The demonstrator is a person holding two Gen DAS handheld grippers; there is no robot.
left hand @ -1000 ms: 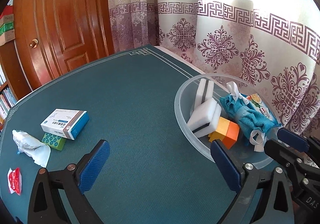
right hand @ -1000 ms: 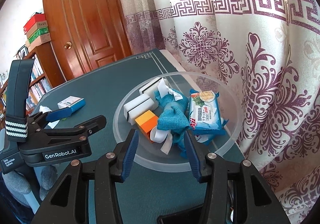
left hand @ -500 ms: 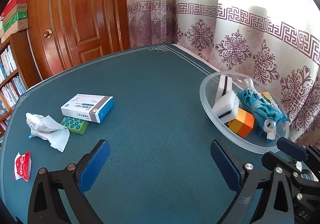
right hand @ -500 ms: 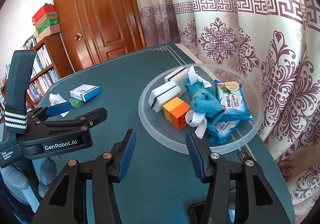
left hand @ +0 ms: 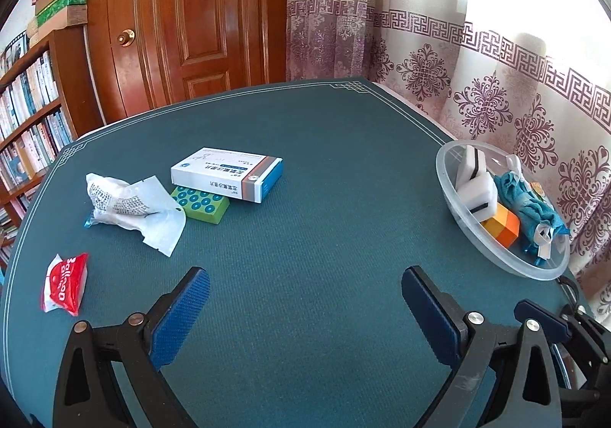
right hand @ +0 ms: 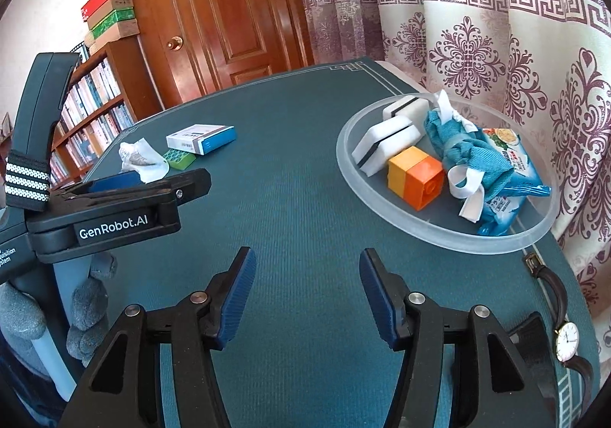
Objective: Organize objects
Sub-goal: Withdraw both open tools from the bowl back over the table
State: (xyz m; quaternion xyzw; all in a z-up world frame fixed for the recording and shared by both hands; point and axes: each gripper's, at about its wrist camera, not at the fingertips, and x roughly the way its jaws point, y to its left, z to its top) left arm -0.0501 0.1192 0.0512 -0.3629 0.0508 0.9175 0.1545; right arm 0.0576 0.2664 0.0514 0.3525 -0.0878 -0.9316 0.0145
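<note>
My left gripper (left hand: 305, 288): spread wide and empty, hovering over bare green cloth at the near part of the table (left hand: 313, 168).
My right gripper (right hand: 303, 271): parted at a middling width, nothing between the blue pads, held above the table just short of the bowl.
Clear bowl (right hand: 420, 227): sits at the table's right edge, close to the patterned curtain (right hand: 496, 46); translucent rim, shallow.
In the bowl: two white sponges with a dark stripe (right hand: 385, 143), lying side by side at the far left; an orange and yellow toy brick (right hand: 416, 176) in front of them; a teal cloth bundle tied with white ribbon (right hand: 458, 147) beside the brick; a blue snack packet (right hand: 504, 180) under and to the right of the bundle.
Medicine box (left hand: 227, 174): white and blue, flat on the table to my left, one edge resting on a green studded brick (left hand: 200, 203).
Crumpled white wrapper (left hand: 130, 206): touching the green brick's left side, partly covering it.
Red sachet (left hand: 65, 283): alone near the table's left edge, well apart from the wrapper.
Wristwatch (right hand: 565, 336): brown strap, white face, lying at the table's right edge nearer to me than the bowl.
Background: wooden door (left hand: 191, 19) and a bookshelf (left hand: 26, 122) with stacked boxes on top.
</note>
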